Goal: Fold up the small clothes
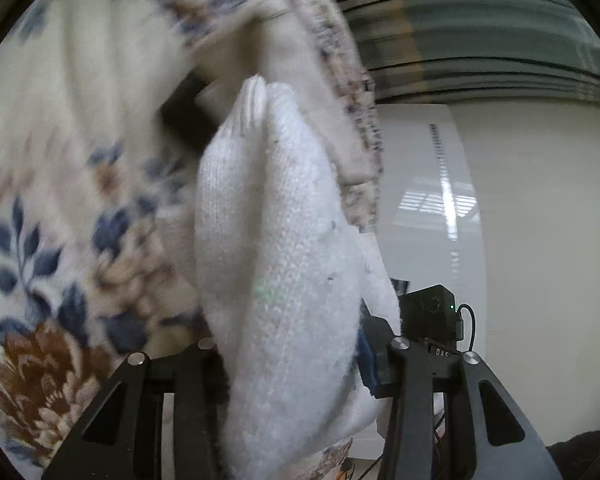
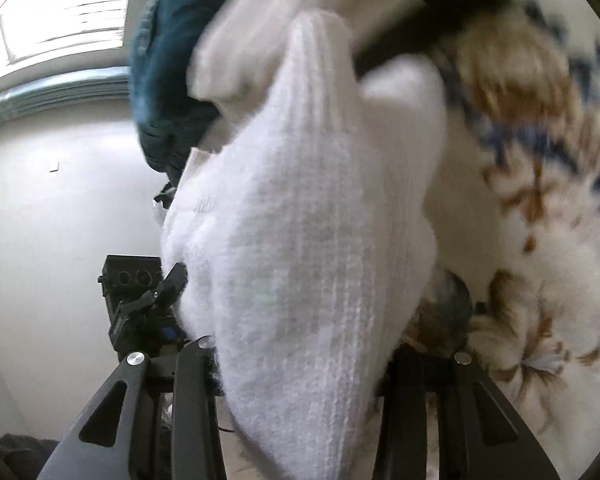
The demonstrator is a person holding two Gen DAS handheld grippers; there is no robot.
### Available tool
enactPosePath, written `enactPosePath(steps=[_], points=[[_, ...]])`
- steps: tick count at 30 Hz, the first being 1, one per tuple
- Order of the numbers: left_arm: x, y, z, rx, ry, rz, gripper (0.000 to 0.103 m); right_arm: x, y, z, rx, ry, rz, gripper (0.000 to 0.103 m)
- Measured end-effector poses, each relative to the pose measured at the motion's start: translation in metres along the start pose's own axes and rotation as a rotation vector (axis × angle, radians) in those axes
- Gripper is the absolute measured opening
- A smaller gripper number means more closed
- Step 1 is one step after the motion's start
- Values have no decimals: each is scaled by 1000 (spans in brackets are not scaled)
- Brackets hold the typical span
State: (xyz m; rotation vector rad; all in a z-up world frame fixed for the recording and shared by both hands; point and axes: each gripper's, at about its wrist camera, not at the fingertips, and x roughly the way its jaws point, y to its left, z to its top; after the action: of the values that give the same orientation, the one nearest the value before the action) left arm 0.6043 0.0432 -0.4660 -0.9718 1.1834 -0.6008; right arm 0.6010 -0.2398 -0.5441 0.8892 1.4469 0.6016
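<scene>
Here, bunched white knit garment [image 1: 276, 240]

A white knitted sock [image 1: 276, 264] fills the middle of the left wrist view. It is thick and fluffy, with small knit rows all over it. It stands up tall and leans a bit, with its ribbed end pointing to 12 o'clock. Its fat lower part runs down to 6 o'clock. A few tiny dark specks sit on it.

In the right wrist view a white knitted sock [image 2: 312, 248] looks much the same. It is bunched and puffy, with long ribs running up toward 12 o'clock. The top part is blurry.
</scene>
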Motion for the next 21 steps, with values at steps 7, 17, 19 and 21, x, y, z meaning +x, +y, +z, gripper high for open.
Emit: enactPosePath(steps=[7, 17, 19, 21], points=[[2, -106, 92, 143, -70, -23, 40, -61, 86, 75, -109, -115, 30, 42], [97, -30, 216, 146, -38, 142, 40, -48, 45, 266, -131, -108, -117, 42], [114, -5, 218, 127, -13, 168, 40, -28, 27, 291, -124, -79, -176, 42], [117, 7, 218, 120, -16, 162, 41, -14, 12, 304, -118, -61, -182, 43]])
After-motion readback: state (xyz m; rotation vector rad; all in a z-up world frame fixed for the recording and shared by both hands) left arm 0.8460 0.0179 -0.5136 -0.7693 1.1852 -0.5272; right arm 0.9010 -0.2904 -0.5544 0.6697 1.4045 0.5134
